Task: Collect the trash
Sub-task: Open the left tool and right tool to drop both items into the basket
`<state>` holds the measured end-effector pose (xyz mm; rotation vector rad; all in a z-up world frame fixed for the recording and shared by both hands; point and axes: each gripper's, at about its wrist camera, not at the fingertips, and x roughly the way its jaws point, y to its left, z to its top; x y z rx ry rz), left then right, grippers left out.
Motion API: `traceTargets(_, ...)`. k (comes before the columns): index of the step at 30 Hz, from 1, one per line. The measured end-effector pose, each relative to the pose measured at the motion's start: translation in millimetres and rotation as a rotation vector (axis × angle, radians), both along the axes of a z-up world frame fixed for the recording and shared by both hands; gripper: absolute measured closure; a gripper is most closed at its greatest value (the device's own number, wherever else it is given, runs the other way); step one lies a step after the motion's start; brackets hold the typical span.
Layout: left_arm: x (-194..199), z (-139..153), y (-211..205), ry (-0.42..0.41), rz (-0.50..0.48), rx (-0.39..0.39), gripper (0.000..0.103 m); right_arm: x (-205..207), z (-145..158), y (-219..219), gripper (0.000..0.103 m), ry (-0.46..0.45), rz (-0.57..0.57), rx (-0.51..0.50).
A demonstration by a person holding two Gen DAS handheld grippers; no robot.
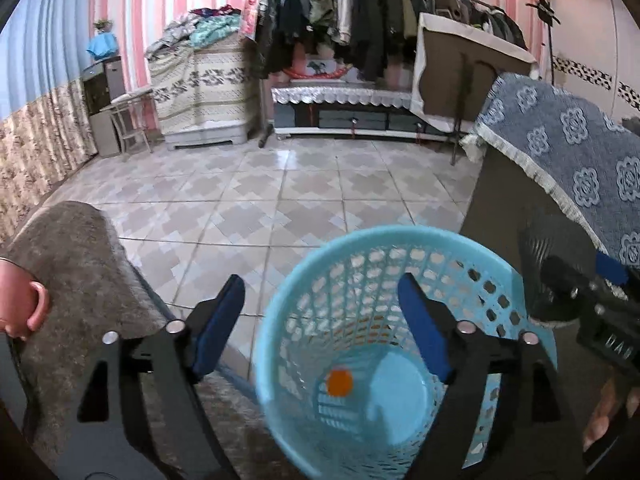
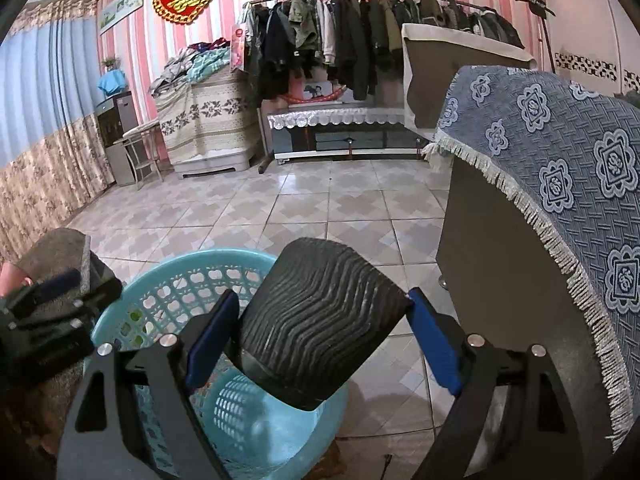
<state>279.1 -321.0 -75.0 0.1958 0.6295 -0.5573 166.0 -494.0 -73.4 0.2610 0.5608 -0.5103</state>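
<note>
Left gripper point(image 1: 322, 328): jaws spread wide, nothing between the blue pads point(image 1: 218, 326), hanging just above the near rim of a light blue lattice basket point(image 1: 400, 240) and looking down into it. At the basket's bottom, a small orange round piece point(image 1: 339, 382) lying on the slotted floor (too blurred to name more closely). Right gripper point(image 2: 324, 336): jaws also far apart, but filled by a black ribbed cup-like container point(image 2: 316, 320), its sides meeting both blue pads point(image 2: 434, 344), tilted with its closed base toward the camera and held over the right part of the basket point(image 2: 180, 280). In the left wrist view, the same black container point(image 1: 538, 264) seen at the right edge, above the basket's far right rim. Basket standing on the patterned tile floor point(image 1: 248, 200), just beside a brown plush seat point(image 1: 80, 264) on its left, where a hand point(image 1: 24, 304) shows at the picture's edge. To the right, a piece of furniture draped in a blue patterned cloth with a fringe point(image 2: 560, 168). Farther back, across the open floor, a rack of dark hanging clothes point(image 2: 360, 36) against a pink striped wall, with a low cabinet under a lace runner point(image 2: 340, 120) beneath it.
</note>
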Motion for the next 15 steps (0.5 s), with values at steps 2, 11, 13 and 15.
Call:
traceTargets(2,-0.4,6.4,12.1,-0.026,0.035,0.006,0.016,2.1,-0.8,4.1,0.019,0.005,0.007,0.001)
traceTargets(11,5.9,23.5,84.8,-0.043,0.205,-0.034,0.008,14.5,-4.0,26.6,0.019,0.04,0.044,0.007)
traceTargets(13,6.7,23.7,95.6,-0.038,0.221,-0.037,0.008,17.4,-3.4,32.0,0.019,0.043,0.05,0.003)
traceTargets(15,5.2,24.2,106.0,-0.049,0.243,-0.027,0.007,20.6,-2.9,37.3,0.019,0.04,0.063,0.009)
